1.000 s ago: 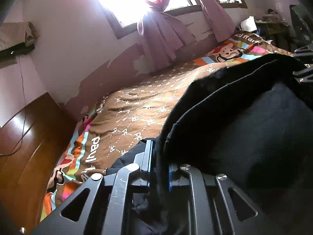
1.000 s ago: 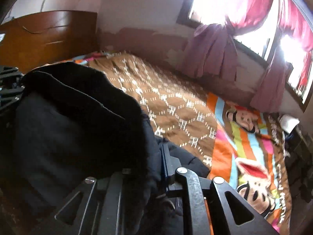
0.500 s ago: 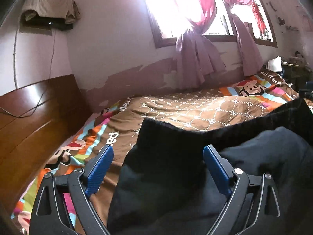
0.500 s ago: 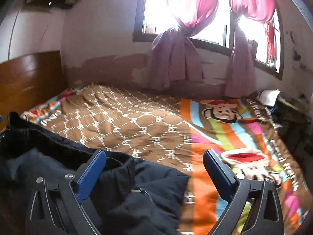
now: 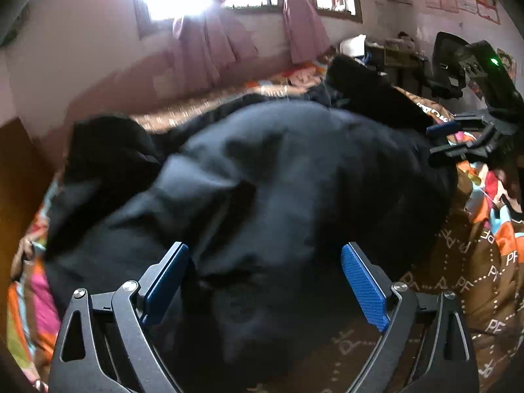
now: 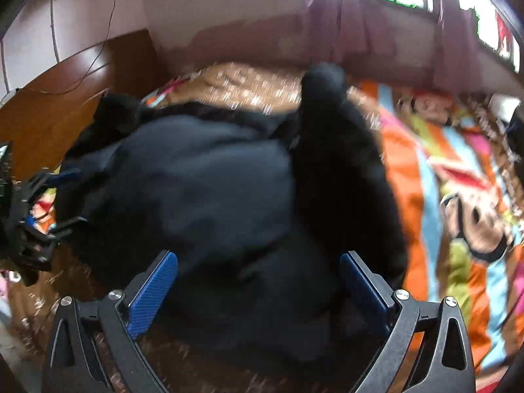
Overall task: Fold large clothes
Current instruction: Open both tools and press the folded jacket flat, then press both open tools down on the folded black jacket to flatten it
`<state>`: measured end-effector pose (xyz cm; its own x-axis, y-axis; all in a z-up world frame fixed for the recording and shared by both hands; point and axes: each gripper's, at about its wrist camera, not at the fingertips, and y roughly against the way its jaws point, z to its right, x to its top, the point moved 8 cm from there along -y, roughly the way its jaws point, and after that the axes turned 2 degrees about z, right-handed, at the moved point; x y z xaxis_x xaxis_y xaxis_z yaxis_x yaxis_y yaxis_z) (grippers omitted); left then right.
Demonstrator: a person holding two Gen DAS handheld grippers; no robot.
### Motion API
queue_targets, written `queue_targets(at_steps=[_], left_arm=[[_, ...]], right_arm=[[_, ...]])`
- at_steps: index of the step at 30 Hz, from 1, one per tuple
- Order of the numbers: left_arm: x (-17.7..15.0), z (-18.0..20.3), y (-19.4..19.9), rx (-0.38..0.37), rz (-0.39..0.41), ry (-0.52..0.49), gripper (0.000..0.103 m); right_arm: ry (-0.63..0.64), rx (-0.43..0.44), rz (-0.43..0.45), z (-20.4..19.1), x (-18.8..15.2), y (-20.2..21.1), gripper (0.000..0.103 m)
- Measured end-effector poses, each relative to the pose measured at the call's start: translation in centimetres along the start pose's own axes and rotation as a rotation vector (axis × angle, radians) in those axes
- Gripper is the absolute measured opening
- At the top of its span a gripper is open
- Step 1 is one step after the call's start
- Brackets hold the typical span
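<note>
Covering the bed, a patterned blanket (image 5: 475, 281) is carrying a dark garment (image 5: 278, 180) lying ahead of both tongs; left gripper (image 5: 265, 281) and right gripper (image 6: 258, 285) are gaping wide, gripping nothing.

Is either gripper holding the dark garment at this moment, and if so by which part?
Nothing is held. Both the left gripper and the right gripper have just opened their jaws wide, and the dark garment lies loose on the bed.
</note>
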<state>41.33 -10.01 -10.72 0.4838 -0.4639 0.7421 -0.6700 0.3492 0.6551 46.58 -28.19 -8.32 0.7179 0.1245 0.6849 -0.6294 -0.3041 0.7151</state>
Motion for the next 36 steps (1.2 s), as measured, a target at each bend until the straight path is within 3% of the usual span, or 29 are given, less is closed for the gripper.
queue_targets(at_steps=[6,14,25,31,36], left_arm=[[1.3,-0.6,-1.5,0.022,-0.019,0.041,0.099],[2.7,-1.3,-2.2,0.041,-0.024,0.162,0.102],[4.2,-7.7,-3.0,0.177,-0.006,0.228,0.102],[4.6,-10.7,-3.5,0.214,-0.023,0.301,0.102],[5.3,-12.0,-4.5,0.2,-0.061,0.351,0.102]], right_arm=[[0.028,0.012,-0.049,-0.5,-1.1,-2.9,0.1],[-0.059,-0.007,0.014,0.2,1.7,-5.8,0.102],[-0.048,-0.043,0.048,0.8,3.7,-7.6,0.103],[-0.08,-0.078,0.038,1.7,4.8,-8.6,0.103],[-0.163,-0.087,0.032,2.8,6.2,-9.3,0.103]])
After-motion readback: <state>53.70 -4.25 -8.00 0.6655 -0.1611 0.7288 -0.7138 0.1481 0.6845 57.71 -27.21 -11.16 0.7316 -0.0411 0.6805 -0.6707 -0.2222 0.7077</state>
